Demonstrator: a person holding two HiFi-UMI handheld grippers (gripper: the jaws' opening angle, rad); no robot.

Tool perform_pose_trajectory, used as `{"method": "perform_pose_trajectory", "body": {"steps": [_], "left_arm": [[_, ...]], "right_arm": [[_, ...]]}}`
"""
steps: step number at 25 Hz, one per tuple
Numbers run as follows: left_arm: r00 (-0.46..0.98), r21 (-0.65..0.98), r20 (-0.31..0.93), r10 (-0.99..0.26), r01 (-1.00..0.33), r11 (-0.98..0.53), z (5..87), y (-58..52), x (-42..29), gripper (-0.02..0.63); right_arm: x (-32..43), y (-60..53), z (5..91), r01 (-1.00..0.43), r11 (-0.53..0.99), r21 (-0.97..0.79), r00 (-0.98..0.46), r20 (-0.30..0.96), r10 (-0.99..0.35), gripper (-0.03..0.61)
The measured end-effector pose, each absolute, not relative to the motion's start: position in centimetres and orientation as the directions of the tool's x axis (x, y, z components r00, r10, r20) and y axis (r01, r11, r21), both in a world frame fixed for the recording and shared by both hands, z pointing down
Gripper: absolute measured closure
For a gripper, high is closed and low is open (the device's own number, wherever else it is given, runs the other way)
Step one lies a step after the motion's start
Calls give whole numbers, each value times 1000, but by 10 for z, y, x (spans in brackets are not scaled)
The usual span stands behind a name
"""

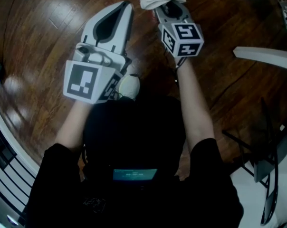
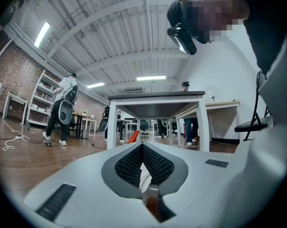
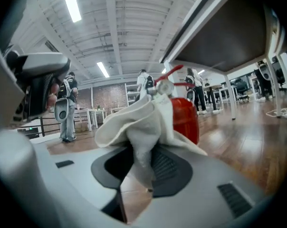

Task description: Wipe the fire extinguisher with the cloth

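- The cloth [image 3: 143,122] is soft, light and floppy. My right gripper [image 3: 144,158] is clamped on a bunched fold, and the rest flares past the tips.
- The fire extinguisher [image 3: 185,117] looks rigid, heavy and probably slick. It sits just beyond the cloth; I can't tell if they touch.
- My left gripper [image 2: 142,151] has its jaws together, empty. I'd steady the neck with it.

Head view is dim; the floor [image 1: 39,56] shows pale glare streaks at left. Both gripper views are brighter, lit by ceiling strip lights [image 2: 41,33], with black fisheye corners and bent edges; the near cloth [image 3: 143,122] is soft
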State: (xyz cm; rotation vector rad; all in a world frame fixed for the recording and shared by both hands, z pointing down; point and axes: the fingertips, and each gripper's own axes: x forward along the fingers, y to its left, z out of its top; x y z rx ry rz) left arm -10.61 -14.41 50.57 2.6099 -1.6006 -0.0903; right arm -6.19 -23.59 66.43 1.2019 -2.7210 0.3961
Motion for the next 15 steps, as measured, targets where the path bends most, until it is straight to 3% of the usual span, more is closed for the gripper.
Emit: {"method": "perform_pose_trajectory", "body": {"steps": [11,15], "left_arm": [[475,93,-20,-880,-875,-475,504,-137,-104,612],[480,105,-20,-877,-871,-479,504,-136,-107,612]], "right_arm": [[-72,-235,793,-751,630,-198,-628,510,-589,456],[-72,-232,796,-747,638,-187,-624,527,-577,456]]}}
